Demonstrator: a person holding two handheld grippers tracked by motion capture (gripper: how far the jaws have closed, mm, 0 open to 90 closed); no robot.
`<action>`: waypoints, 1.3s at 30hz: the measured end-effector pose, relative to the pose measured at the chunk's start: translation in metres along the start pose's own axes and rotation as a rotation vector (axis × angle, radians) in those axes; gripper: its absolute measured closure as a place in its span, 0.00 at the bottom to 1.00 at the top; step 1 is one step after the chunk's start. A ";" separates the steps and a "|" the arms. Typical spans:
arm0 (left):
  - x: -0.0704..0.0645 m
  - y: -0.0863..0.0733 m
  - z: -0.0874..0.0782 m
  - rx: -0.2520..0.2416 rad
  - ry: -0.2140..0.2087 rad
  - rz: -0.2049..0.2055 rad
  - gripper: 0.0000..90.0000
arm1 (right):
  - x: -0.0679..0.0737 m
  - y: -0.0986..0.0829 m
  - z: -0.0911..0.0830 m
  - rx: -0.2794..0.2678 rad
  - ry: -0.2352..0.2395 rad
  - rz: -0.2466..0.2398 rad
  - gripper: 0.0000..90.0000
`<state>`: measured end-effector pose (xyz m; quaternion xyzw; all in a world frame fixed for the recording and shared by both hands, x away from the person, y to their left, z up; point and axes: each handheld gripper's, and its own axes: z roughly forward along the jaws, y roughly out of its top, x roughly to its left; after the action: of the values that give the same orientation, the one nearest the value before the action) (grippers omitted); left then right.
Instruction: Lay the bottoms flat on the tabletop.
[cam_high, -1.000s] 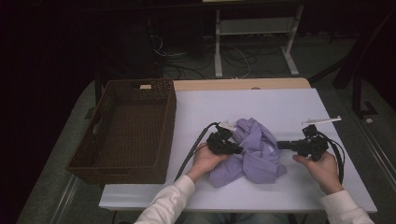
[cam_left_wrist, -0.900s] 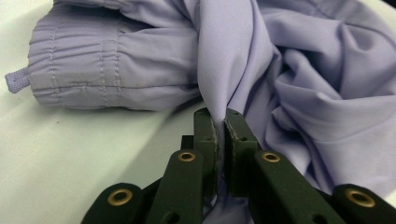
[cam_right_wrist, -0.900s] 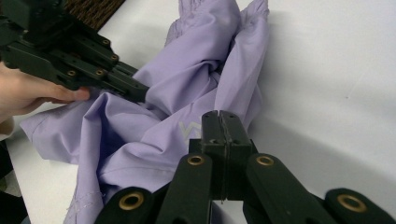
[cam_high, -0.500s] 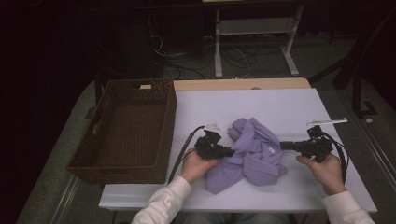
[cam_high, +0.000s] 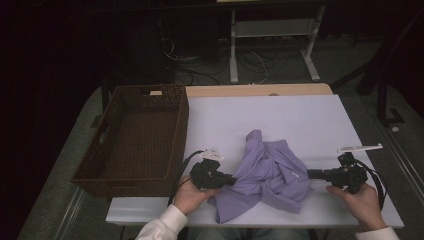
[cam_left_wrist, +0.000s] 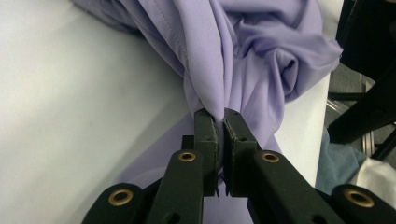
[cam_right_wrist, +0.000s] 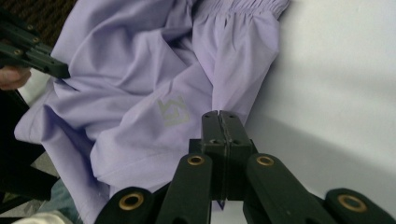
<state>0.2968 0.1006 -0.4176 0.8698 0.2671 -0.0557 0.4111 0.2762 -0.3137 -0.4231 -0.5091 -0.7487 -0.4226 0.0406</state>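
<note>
Lilac garment (cam_high: 270, 175) lies crumpled on the white table (cam_high: 280, 115), near its front edge, right of the brown wicker basket (cam_high: 135, 137). Left gripper (cam_left_wrist: 220, 122): jaws closed, pinching a fold of the cloth at its left edge. Right gripper (cam_right_wrist: 219, 122): jaws pressed together at the garment's right edge; whether cloth is caught between them cannot be told.

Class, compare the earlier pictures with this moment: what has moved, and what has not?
Both grippers, left gripper and right gripper, drew apart, spreading the crumpled lilac cloth garment wider and flatter. Each stays shut on it. The brown woven basket stayed put.
</note>
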 end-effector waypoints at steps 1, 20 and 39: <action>0.001 -0.002 -0.001 0.006 -0.002 -0.002 0.95 | 0.000 -0.002 -0.001 0.003 -0.001 0.003 0.99; -0.003 -0.006 0.008 0.037 -0.014 0.018 0.93 | -0.014 -0.010 -0.006 -0.035 -0.109 0.034 0.76; -0.004 -0.003 0.014 0.050 -0.027 0.043 0.93 | -0.036 0.063 0.048 -0.133 -0.099 -0.020 0.46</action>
<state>0.2936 0.0906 -0.4275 0.8846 0.2412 -0.0650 0.3939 0.3610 -0.3004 -0.4344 -0.5235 -0.7251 -0.4461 -0.0346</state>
